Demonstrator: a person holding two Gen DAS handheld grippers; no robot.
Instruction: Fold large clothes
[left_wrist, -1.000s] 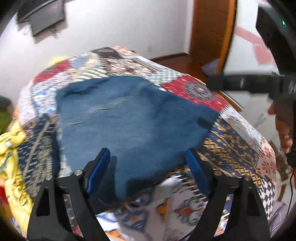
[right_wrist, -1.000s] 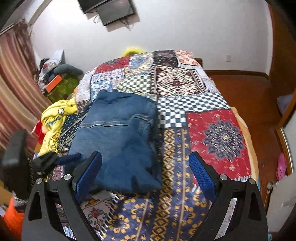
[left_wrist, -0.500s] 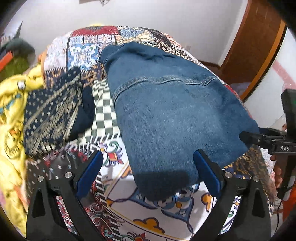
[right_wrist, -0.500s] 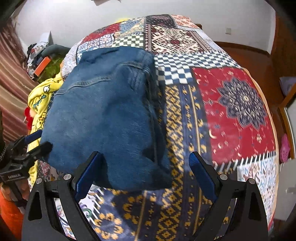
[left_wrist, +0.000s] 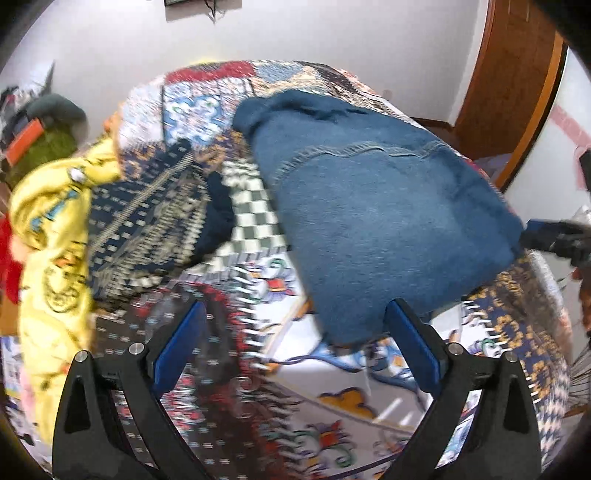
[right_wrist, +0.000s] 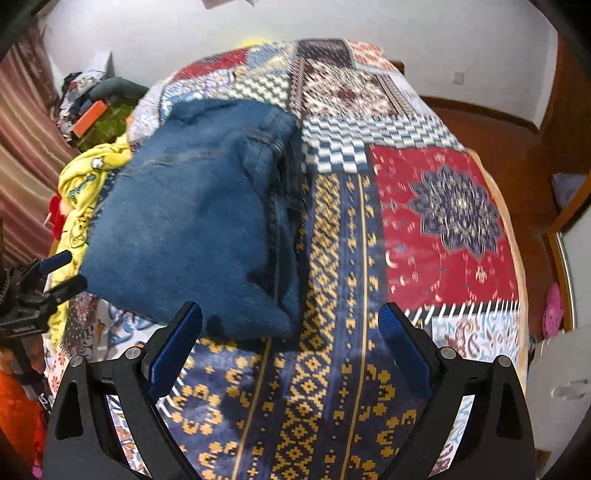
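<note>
A folded blue denim garment lies on the patchwork bedspread. My left gripper hovers open over the spread at the denim's near-left corner, which lies just inside the right pad; nothing is gripped. In the right wrist view the denim sits left of centre on the bedspread. My right gripper is open above its near-right corner, pads clear of the cloth. Each gripper shows at the other view's edge: the right gripper and the left gripper.
A yellow printed garment and a dark patterned cloth lie heaped left of the denim. A wooden door and floor are to the right, with a pink slipper. Striped curtains hang at the left.
My left gripper has slid left off the denim and rolled, its jaws a little wider. My right gripper has sunk closer to the denim's near corner. The denim lies unchanged.
</note>
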